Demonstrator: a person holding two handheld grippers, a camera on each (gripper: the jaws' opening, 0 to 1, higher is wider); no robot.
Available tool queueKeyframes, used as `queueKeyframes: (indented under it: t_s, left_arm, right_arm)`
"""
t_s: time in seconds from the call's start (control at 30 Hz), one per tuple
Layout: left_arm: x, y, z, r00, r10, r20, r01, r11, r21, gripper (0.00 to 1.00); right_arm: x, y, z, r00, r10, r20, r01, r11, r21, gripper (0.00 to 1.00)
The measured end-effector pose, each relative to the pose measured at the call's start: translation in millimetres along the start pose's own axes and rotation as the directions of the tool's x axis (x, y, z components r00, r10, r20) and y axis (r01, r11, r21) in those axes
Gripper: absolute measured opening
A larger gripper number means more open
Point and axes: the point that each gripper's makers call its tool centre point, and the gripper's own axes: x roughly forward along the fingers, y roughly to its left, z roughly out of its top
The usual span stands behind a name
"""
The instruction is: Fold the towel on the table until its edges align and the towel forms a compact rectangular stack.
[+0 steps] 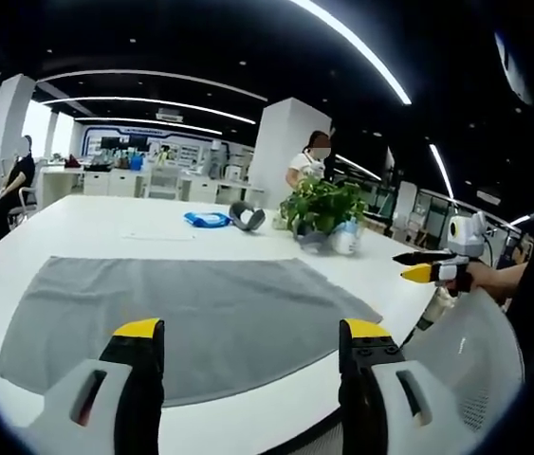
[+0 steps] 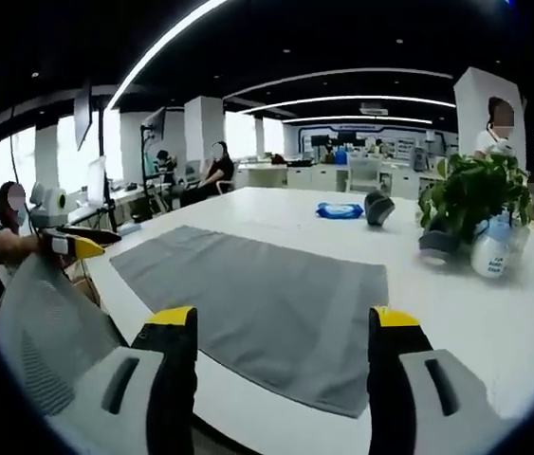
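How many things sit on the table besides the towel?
4 visible: a blue item and a dark grey object beyond the towel, then a potted plant with a spray bottle beside it. More may hide behind the plant.

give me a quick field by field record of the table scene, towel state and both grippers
towel: grey towel lying flat and unfolded on the white table
left gripper: open, holding nothing, above the towel's near edge
right gripper: open, holding nothing, above the towel's near edge
other items: potted plant, spray bottle beside it, blue cloth, dark grey roll next to the cloth, all on the far part of the table
chair: mesh chair back at the near table edge
task progress: no fold made yet
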Motion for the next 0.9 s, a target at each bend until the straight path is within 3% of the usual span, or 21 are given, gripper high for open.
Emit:
queueKeyframes:
  t_s: [0.17, 0.27, 0.37, 0.4, 0.47, 0.5, 0.53, 0.57, 0.67, 0.73, 0.77, 0.8, 0.83, 0.87, 0.9]
  left_arm:
    - [-1.5, 9.7, -6.2, 1.0, 0.02, -0.018, -0.02, 1.0, -0.003, 0.76]
    - [-2.5, 9.2, -8.8, 0.999, 0.015, -0.039, -0.014, 0.999, 0.034, 0.73]
    - [-3.8, 4.2, -5.1, 0.996, 0.036, -0.078, -0.025, 0.989, 0.143, 0.62]
    - [-3.6, 3.6, -3.3, 0.995, 0.042, -0.088, -0.024, 0.981, 0.194, 0.56]
    - [-2.8, -0.2, 6.5, 0.992, 0.05, -0.112, -0.001, 0.916, 0.4, 0.37]
    - [-0.3, -5.1, 15.8, 0.991, 0.034, -0.127, 0.037, 0.855, 0.518, 0.29]
    - [1.6, -7.4, 23.3, 0.992, 0.03, -0.126, 0.045, 0.83, 0.556, 0.22]
    - [7.1, -12.3, 37.6, 0.995, 0.006, -0.103, 0.053, 0.829, 0.556, 0.21]
    - [26.6, -28.2, 71.0, 0.994, -0.088, -0.057, 0.105, 0.878, 0.467, 0.22]
    - [46.2, -38.7, 86.1, 0.987, -0.158, -0.03, 0.156, 0.893, 0.423, 0.22]
    - [55.7, -43.0, 86.2, 0.983, -0.181, -0.043, 0.182, 0.889, 0.421, 0.23]
    - [68.8, -49.2, 79.0, 0.976, -0.199, -0.092, 0.219, 0.876, 0.429, 0.24]
    - [77.6, -52.3, 71.7, 0.971, -0.198, -0.133, 0.238, 0.858, 0.456, 0.24]
    - [89.0, -56.3, 61.0, 0.964, -0.189, -0.185, 0.259, 0.824, 0.504, 0.24]
    - [93.7, -56.9, 55.9, 0.963, -0.175, -0.204, 0.258, 0.813, 0.523, 0.23]
  right_arm:
    - [0.3, 6.1, -1.2, 1.0, 0.03, -0.007, -0.03, 0.999, 0.018, 0.61]
    - [-2.0, 9.0, -3.2, 0.999, 0.043, -0.027, -0.043, 0.999, 0.007, 0.39]
    - [-7.6, 9.3, 1.5, 0.999, 0.05, -0.016, -0.05, 0.999, 0.011, 0.18]
    - [-10.3, 5.3, 4.3, 0.999, 0.036, 0.0, -0.036, 0.999, 0.012, 0.12]
    - [-12.6, 0.6, 2.6, 0.999, 0.036, 0.0, -0.036, 0.999, 0.01, 0.0]
    - [-12.3, -6.9, -2.5, 0.999, 0.035, -0.018, -0.035, 0.999, 0.007, 0.01]
    - [-12.9, -13.9, -8.8, 0.999, 0.022, -0.043, -0.02, 0.999, 0.026, 0.0]
    - [-12.7, -18.0, -13.6, 0.998, 0.033, -0.061, -0.031, 0.999, 0.03, 0.0]
    - [-12.3, -34.7, -31.5, 0.984, 0.067, -0.166, -0.061, 0.997, 0.038, 0.0]
    - [-11.2, -49.8, -37.2, 0.977, 0.041, -0.209, -0.044, 0.999, -0.011, 0.0]
    - [-11.2, -55.3, -40.5, 0.973, 0.027, -0.23, -0.032, 0.999, -0.018, 0.0]
    - [-8.8, -60.4, -43.8, 0.971, 0.017, -0.239, -0.021, 1.0, -0.013, 0.0]
    - [-7.6, -62.6, -48.5, 0.966, 0.021, -0.259, -0.023, 1.0, -0.008, 0.0]
    - [-7.1, -65.8, -58.0, 0.953, 0.019, -0.303, -0.015, 1.0, 0.013, 0.0]
    - [-6.0, -66.9, -65.3, 0.942, 0.025, -0.335, -0.021, 1.0, 0.016, 0.0]
